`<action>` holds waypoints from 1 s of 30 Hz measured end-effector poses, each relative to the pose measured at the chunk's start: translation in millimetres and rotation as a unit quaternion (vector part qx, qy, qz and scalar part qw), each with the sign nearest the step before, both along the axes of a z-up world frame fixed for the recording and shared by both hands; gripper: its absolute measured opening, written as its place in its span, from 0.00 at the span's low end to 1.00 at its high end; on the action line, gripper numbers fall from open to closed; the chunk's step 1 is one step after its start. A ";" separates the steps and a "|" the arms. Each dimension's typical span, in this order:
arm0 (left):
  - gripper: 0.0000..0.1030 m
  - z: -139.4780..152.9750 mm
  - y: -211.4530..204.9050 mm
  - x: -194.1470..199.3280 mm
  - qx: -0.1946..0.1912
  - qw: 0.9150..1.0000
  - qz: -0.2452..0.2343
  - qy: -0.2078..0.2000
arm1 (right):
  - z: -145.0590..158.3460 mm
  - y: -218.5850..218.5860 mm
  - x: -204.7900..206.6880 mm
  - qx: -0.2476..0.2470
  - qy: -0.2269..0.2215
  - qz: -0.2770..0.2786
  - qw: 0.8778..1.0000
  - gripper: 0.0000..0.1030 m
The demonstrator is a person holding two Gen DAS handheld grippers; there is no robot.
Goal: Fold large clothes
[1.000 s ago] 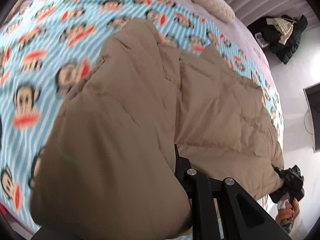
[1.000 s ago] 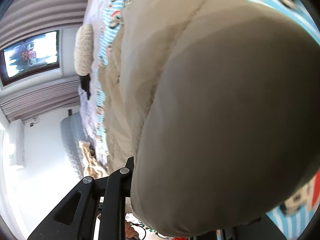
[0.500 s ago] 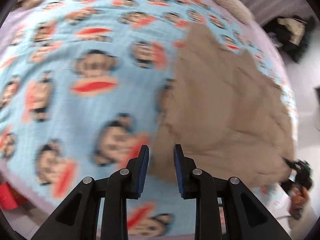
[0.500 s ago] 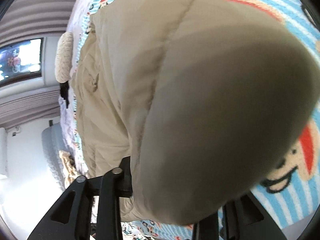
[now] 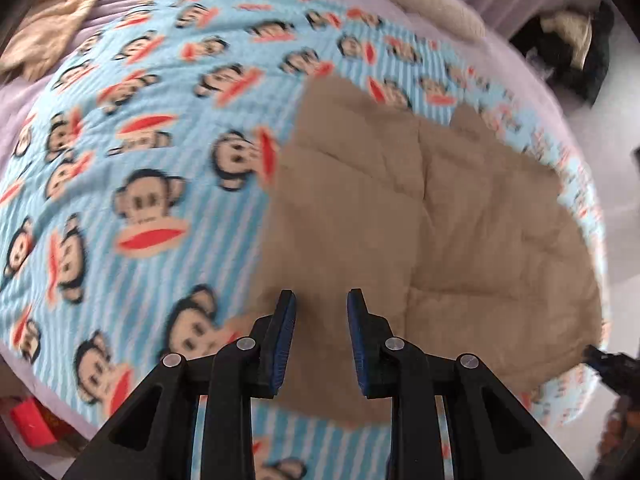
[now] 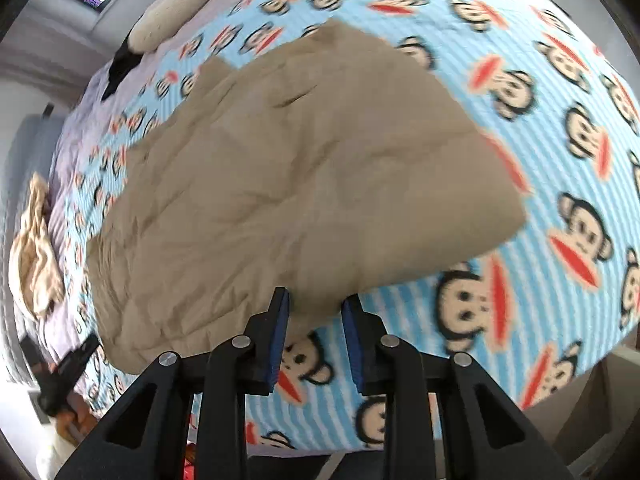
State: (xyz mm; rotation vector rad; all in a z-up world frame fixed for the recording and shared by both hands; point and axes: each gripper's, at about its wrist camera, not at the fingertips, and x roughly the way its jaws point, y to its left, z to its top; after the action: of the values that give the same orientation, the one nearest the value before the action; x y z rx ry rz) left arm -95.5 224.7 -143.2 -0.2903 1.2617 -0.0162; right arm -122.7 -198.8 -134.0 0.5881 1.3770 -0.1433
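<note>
A tan puffy coat (image 5: 432, 232) lies flat on a blue blanket (image 5: 152, 184) with monkey faces — the blanket covers a bed.

The left gripper (image 5: 322, 336) hangs over one edge of the coat. Its jaws stand a little apart and nothing is between them.

The right gripper (image 6: 314, 332) hangs over another edge of the coat. Its jaws are closing, with only a small gap, and they hold nothing — the coat edge lies below them.

A cream pillow (image 6: 176, 12) sits at the far end of the bed. Dark clothes (image 5: 568, 44) lie in a heap beside the bed.
</note>
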 end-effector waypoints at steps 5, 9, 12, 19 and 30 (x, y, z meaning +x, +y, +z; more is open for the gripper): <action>0.27 -36.5 -6.4 11.4 0.034 0.999 0.001 0.032 | -30.0 -28.4 -15.1 -0.020 0.055 -0.030 0.998 0.29; 0.27 -33.3 -2.4 14.2 0.036 0.999 -0.019 0.033 | -29.7 -73.7 -52.2 -0.068 0.106 -0.100 0.987 0.29; 0.27 -28.6 3.3 16.7 0.032 0.999 -0.023 0.036 | 0.4 -77.4 -51.1 -0.081 0.056 -0.098 0.990 0.29; 0.27 -32.1 10.0 15.9 0.045 0.998 -0.024 0.035 | 8.3 16.9 29.8 -0.068 -0.029 0.075 0.994 0.29; 0.27 -42.3 52.4 24.6 0.043 0.998 0.003 0.044 | -62.3 47.8 61.0 -0.095 0.026 0.126 0.987 0.28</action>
State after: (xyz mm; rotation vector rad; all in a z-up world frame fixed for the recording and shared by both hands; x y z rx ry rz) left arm -70.9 277.1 -185.5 -0.2228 1.3447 0.0566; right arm -61.7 -150.9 -196.4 0.2513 1.4563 -0.0844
